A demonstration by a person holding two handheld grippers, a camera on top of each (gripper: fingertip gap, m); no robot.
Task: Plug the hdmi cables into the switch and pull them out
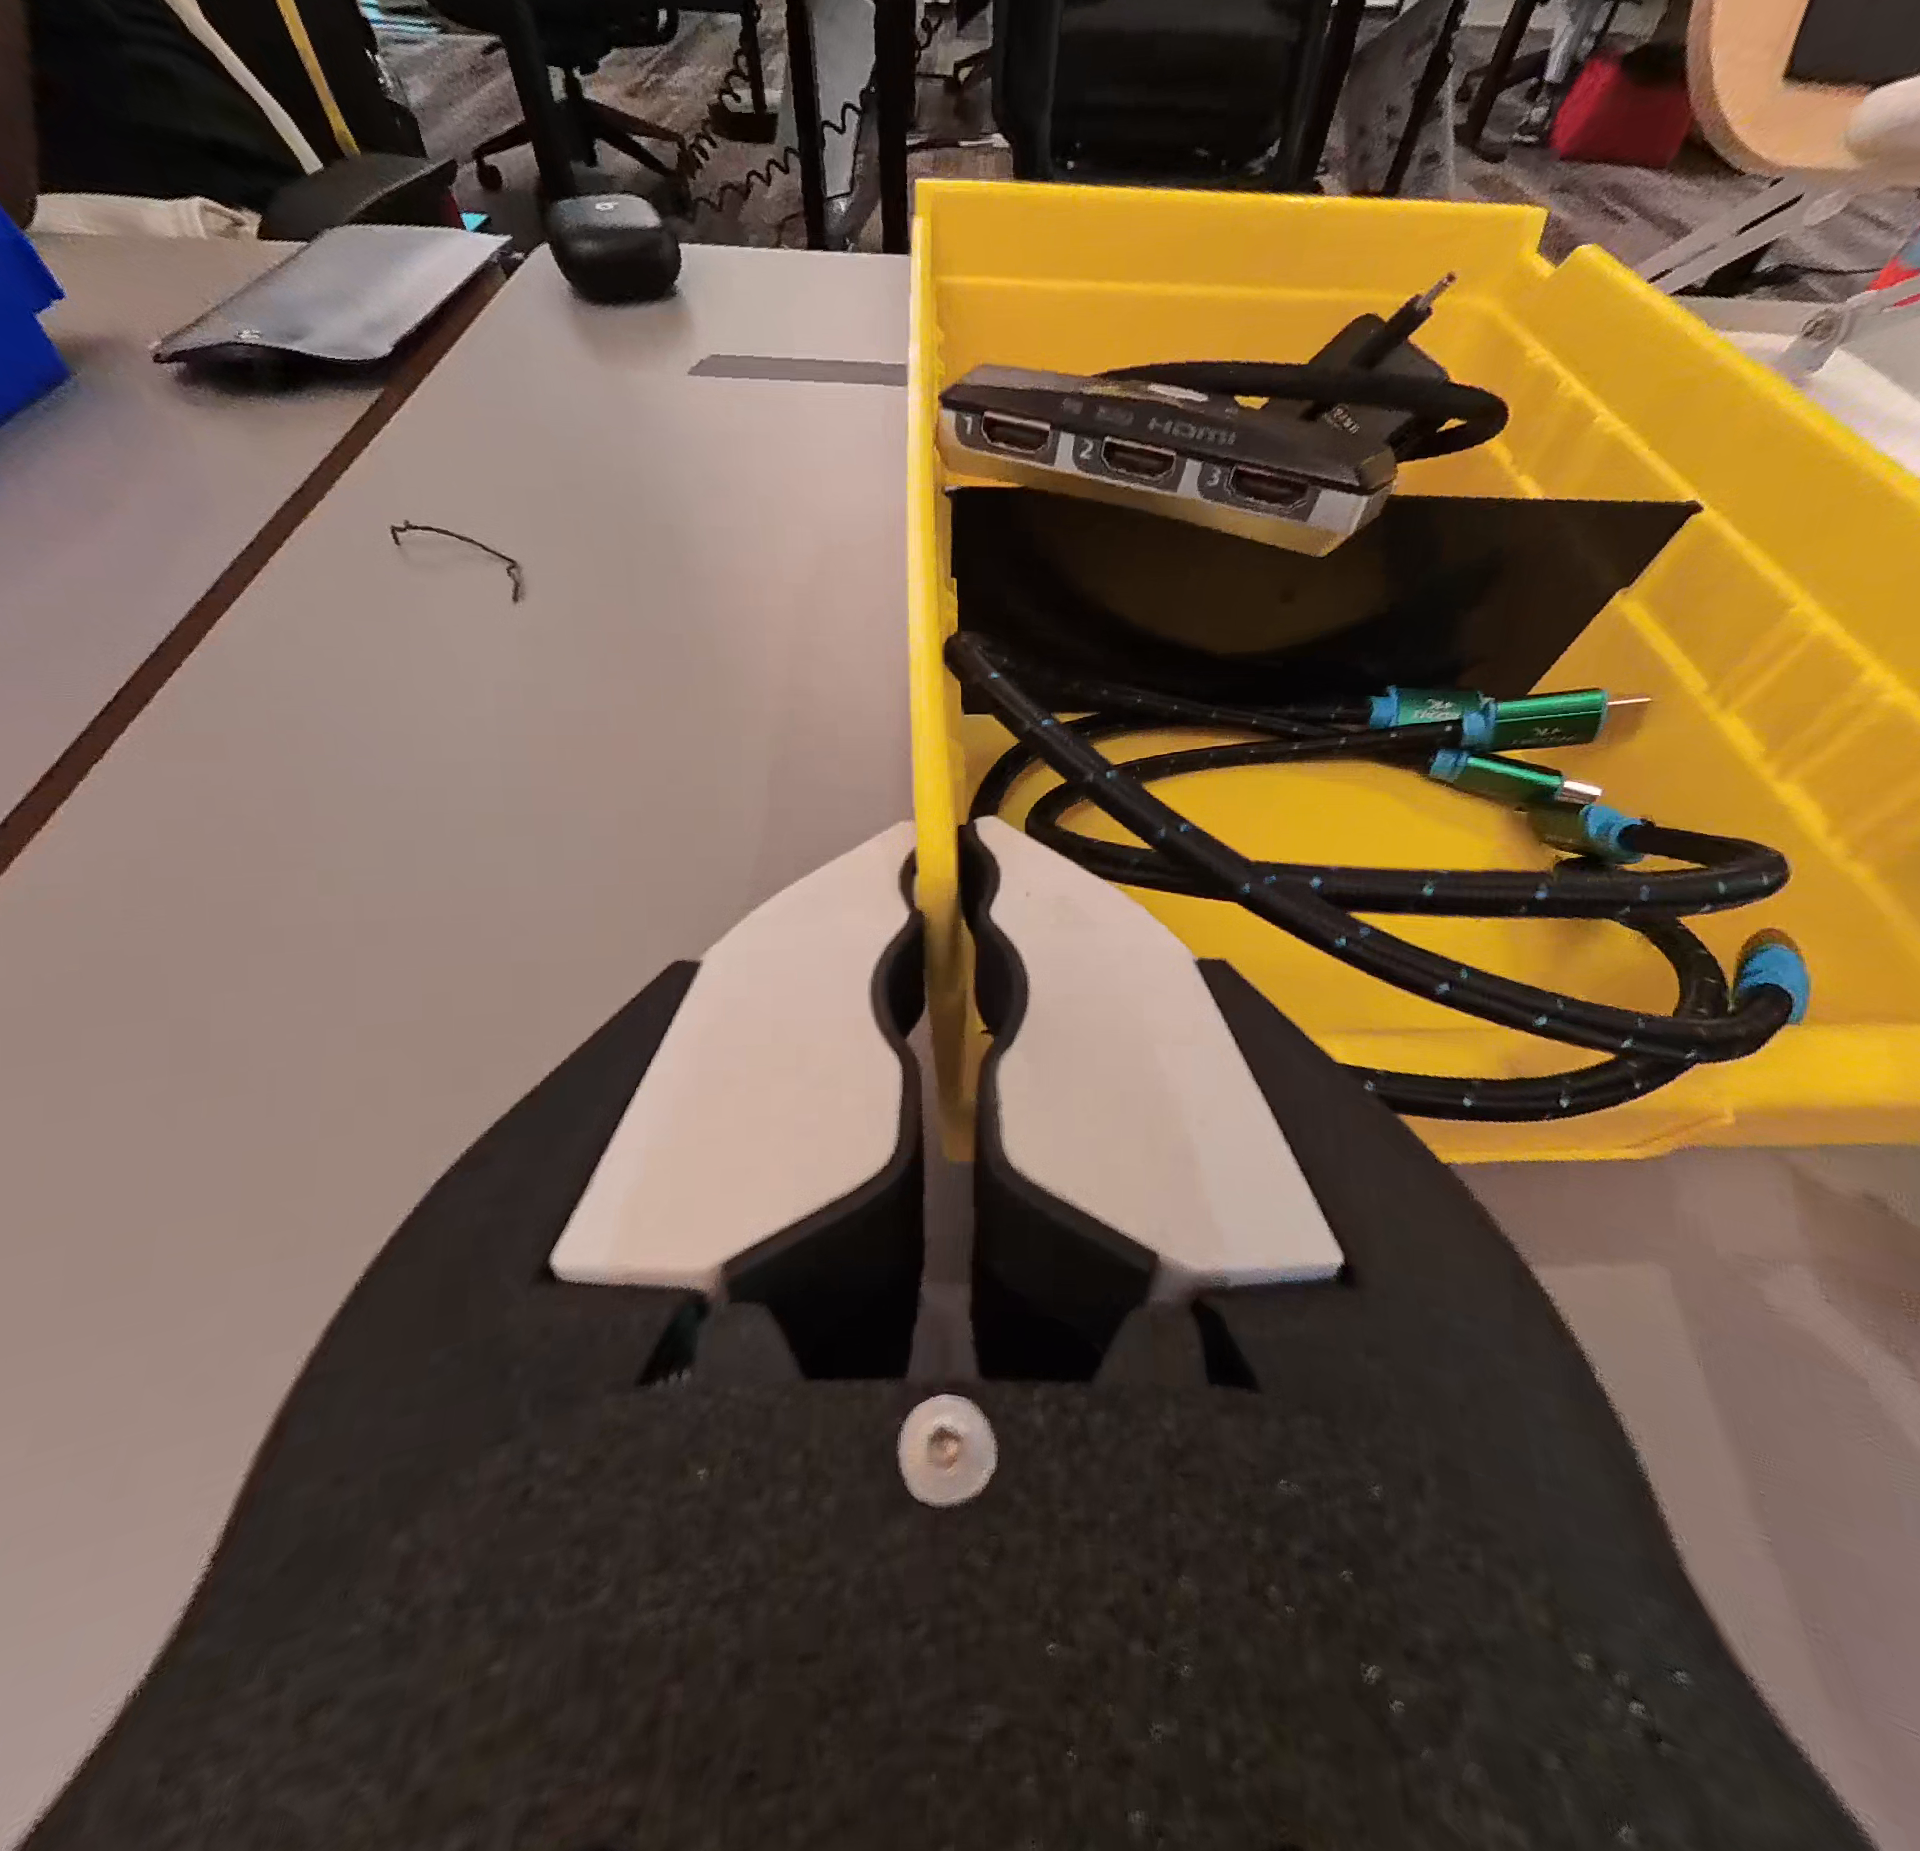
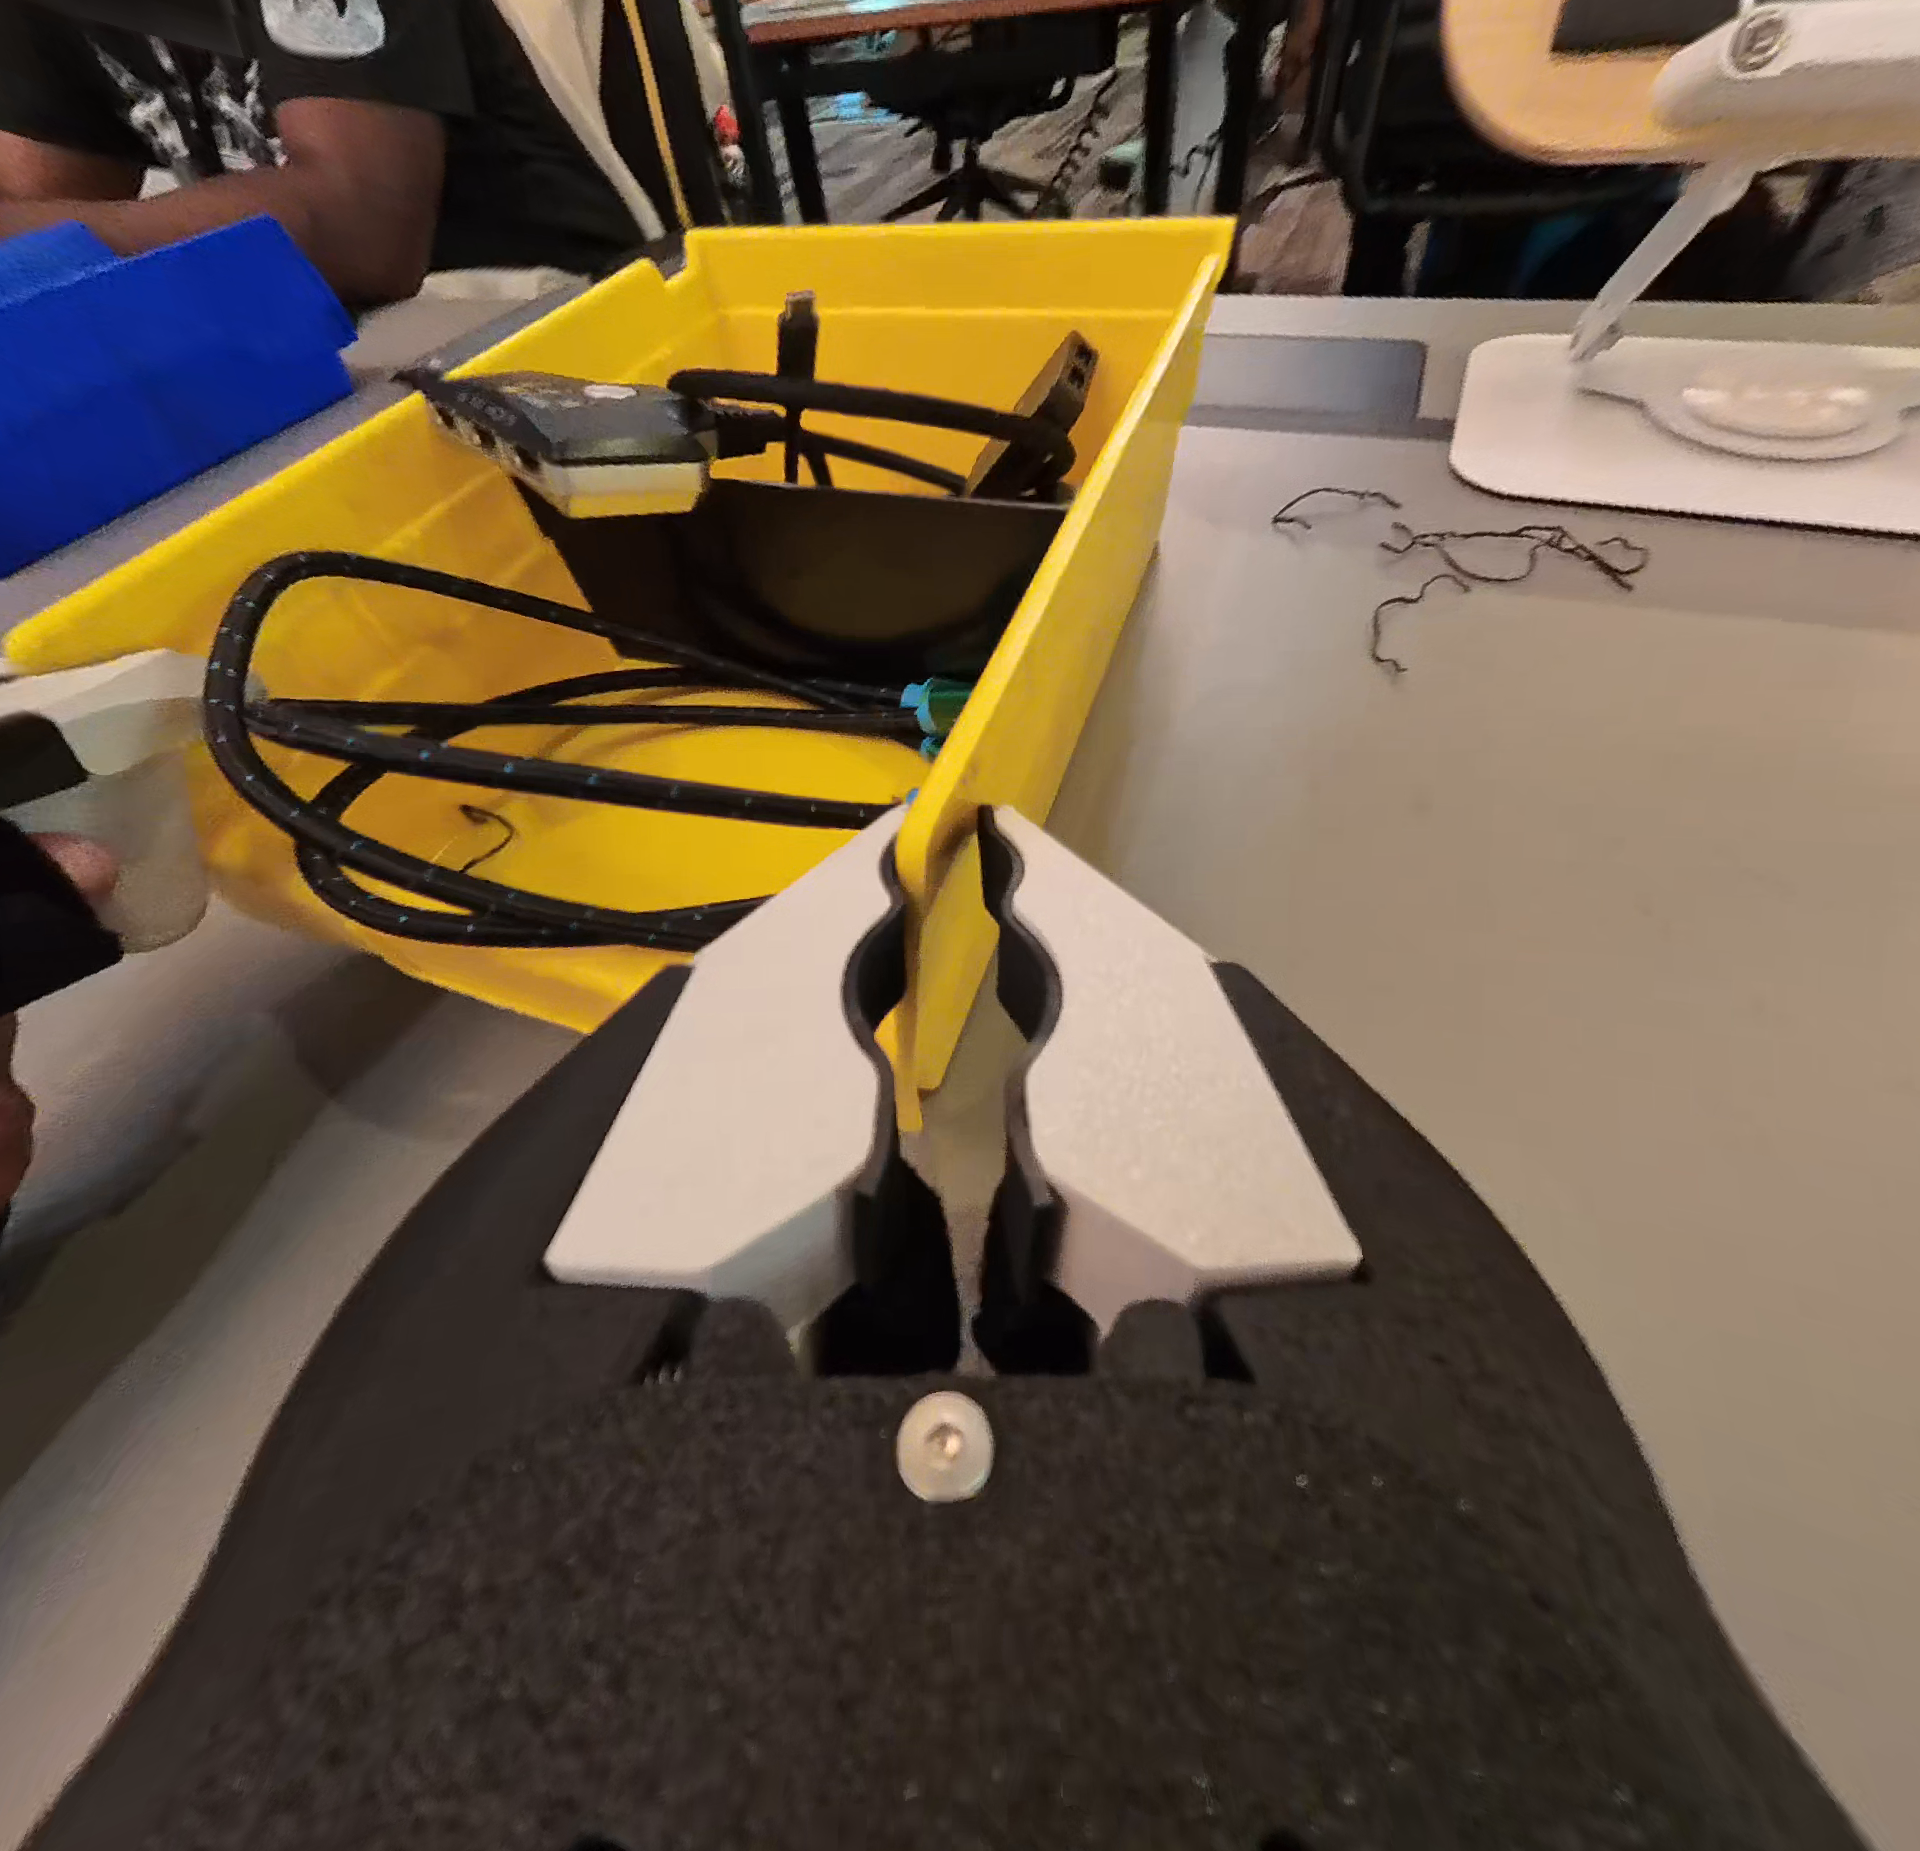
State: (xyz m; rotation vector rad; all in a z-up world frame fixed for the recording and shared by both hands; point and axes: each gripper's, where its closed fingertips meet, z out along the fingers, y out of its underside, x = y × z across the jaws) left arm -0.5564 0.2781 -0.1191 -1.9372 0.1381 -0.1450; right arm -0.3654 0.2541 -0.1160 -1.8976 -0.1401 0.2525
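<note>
On table: each hand-held gripper (image 1: 943,856) (image 2: 940,825) pinching yellow bin (image 1: 1247,243) side wall.

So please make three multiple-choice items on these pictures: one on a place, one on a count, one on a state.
1. Where does the switch lie?
A. in the yellow bin
B. on the table
C. in the blue bin

2. How many ports show in a row on its front?
A. two
B. three
C. five

3. What is the left tool doing?
A. hanging open
B. holding a cable
C. clamping the bin's side wall

Answers:
1. A, it rests on the black divider.
2. B, three sockets side by side.
3. C, the wall sits between its fingers.
</note>
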